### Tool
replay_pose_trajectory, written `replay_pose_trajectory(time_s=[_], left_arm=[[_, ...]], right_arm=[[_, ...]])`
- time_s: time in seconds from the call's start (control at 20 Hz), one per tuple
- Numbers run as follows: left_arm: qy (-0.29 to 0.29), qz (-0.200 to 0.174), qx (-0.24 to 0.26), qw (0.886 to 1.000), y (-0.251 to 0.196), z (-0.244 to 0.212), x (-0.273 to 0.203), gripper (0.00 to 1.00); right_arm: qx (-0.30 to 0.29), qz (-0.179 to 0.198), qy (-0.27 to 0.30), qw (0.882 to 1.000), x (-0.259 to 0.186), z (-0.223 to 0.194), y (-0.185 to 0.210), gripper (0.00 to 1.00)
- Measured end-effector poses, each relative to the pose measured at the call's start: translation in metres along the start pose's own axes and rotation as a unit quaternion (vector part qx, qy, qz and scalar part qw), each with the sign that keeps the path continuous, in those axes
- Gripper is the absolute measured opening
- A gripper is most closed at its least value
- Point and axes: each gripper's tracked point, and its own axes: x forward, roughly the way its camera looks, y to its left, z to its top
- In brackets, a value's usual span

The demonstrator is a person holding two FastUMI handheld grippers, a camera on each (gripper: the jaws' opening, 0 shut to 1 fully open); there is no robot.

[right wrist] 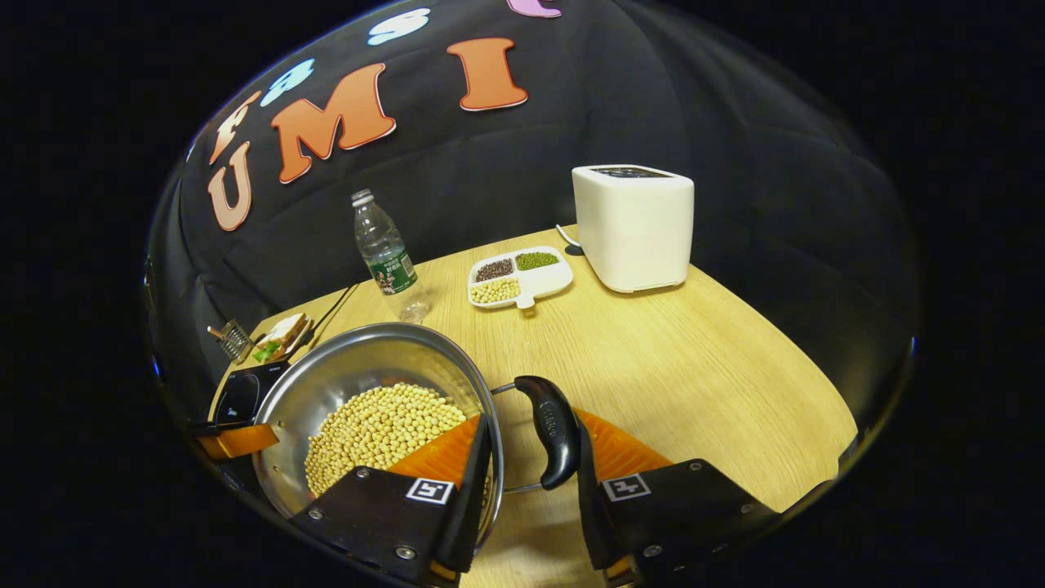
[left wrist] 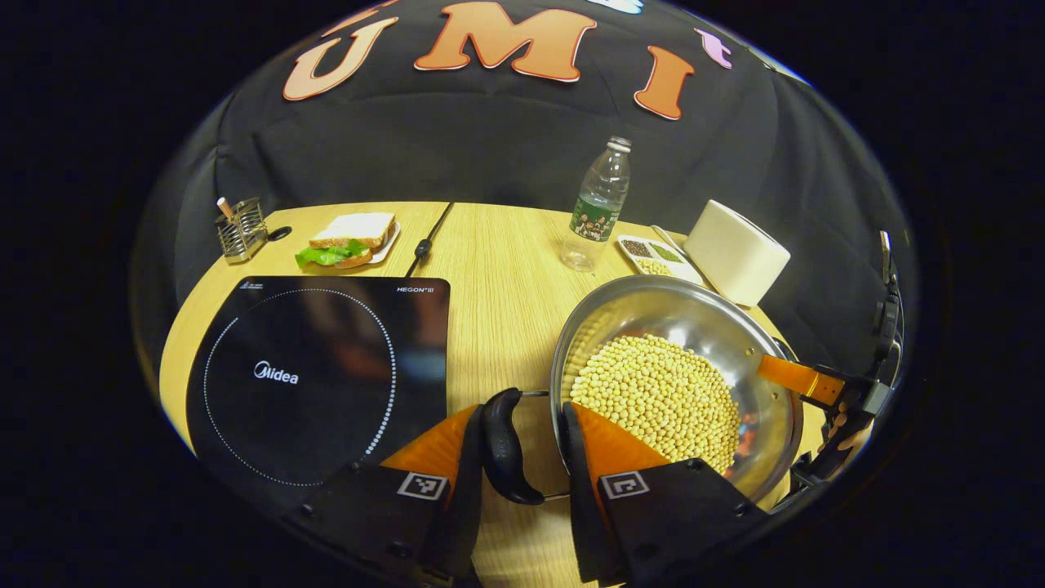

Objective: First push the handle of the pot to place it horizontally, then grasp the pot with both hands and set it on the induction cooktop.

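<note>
The left gripper [left wrist: 521, 412] is sitting with its jaws partway spread, straddling the pot's near side handle [left wrist: 506, 445]. The handle is leaning on the outer finger, and there's a sliver of gap to the inner finger, which is reaching over the rim, so nothing is being squeezed as far as I can see.

The right gripper [right wrist: 532, 420] is doing the mirror thing on the opposite handle [right wrist: 555, 429]. Its jaws are spread, the handle is touching the outer finger, and the inner finger is poking over the rim.

The pot [left wrist: 735, 327] is hanging out between the two grippers. It's steel and has a pile of soybeans [left wrist: 661, 392] in it. It's sitting over the bare wooden table [left wrist: 498, 278], not on the burner.

The induction cooktop [left wrist: 318, 376] is lying just to the left of the left gripper, right beside the pot but apart from it.

Further out ahead of the left gripper, a sandwich on a plate [left wrist: 351, 238] and a small wire rack [left wrist: 241, 229] are sitting past the cooktop, with a dark cable [left wrist: 429, 233] running along the wood next to them.

Beyond the pot, a water bottle [left wrist: 600, 204] is standing upright. Near it are a divided dish of beans [right wrist: 522, 278] and a white boxy appliance [right wrist: 633, 229], both ahead of the right gripper.
</note>
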Motion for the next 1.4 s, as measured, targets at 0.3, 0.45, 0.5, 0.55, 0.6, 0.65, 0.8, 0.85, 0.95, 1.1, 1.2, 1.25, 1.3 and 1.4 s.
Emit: replay_pose_trajectory(time_s=[0.3, 0.45, 0.5, 0.55, 0.6, 0.65, 0.8, 0.85, 0.95, 1.1, 1.2, 1.25, 1.3, 1.4], left_arm=[[-0.019, 0.004, -0.012, 1.0, 0.018, 0.023, -0.03, 0.53], [-0.026, 0.009, -0.019, 0.999, 0.037, 0.035, -0.048, 0.53], [-0.029, 0.013, -0.019, 0.999, 0.041, 0.038, -0.054, 0.54], [-0.029, 0.017, -0.018, 0.999, 0.048, 0.041, -0.061, 0.54], [-0.031, 0.021, -0.018, 0.999, 0.056, 0.044, -0.066, 0.54], [-0.033, 0.026, -0.02, 0.999, 0.065, 0.049, -0.073, 0.55], [-0.042, 0.038, -0.024, 0.998, 0.094, 0.058, -0.092, 0.55], [-0.042, 0.042, -0.026, 0.998, 0.104, 0.06, -0.097, 0.55], [-0.04, 0.051, -0.033, 0.997, 0.128, 0.061, -0.108, 0.54], [-0.041, 0.067, -0.043, 0.996, 0.164, 0.061, -0.12, 0.54], [-0.039, 0.078, -0.049, 0.995, 0.189, 0.059, -0.127, 0.54], [-0.037, 0.082, -0.054, 0.994, 0.201, 0.058, -0.13, 0.54], [-0.036, 0.087, -0.056, 0.994, 0.209, 0.058, -0.135, 0.54], [-0.036, 0.094, -0.056, 0.993, 0.23, 0.061, -0.143, 0.54]], right_arm=[[0.002, 0.015, -0.012, 1.0, -0.021, 0.016, 0.03, 0.52], [0.0, 0.028, -0.019, 0.999, -0.029, 0.026, 0.056, 0.52], [-0.001, 0.032, -0.02, 0.999, -0.033, 0.028, 0.064, 0.52], [-0.002, 0.036, -0.02, 0.999, -0.036, 0.03, 0.074, 0.52], [-0.003, 0.04, -0.02, 0.999, -0.039, 0.031, 0.082, 0.52], [-0.004, 0.044, -0.022, 0.999, -0.041, 0.033, 0.092, 0.52], [-0.007, 0.058, -0.02, 0.998, -0.047, 0.033, 0.125, 0.52], [-0.009, 0.062, -0.019, 0.998, -0.048, 0.033, 0.137, 0.52], [-0.015, 0.07, -0.018, 0.997, -0.049, 0.032, 0.161, 0.52], [-0.022, 0.087, -0.011, 0.996, -0.05, 0.024, 0.197, 0.52], [-0.025, 0.099, -0.002, 0.995, -0.047, 0.017, 0.222, 0.52], [-0.028, 0.103, 0.001, 0.994, -0.046, 0.012, 0.235, 0.52], [-0.032, 0.107, 0.005, 0.994, -0.046, 0.009, 0.246, 0.52], [-0.037, 0.114, 0.01, 0.993, -0.042, 0.002, 0.271, 0.52]])
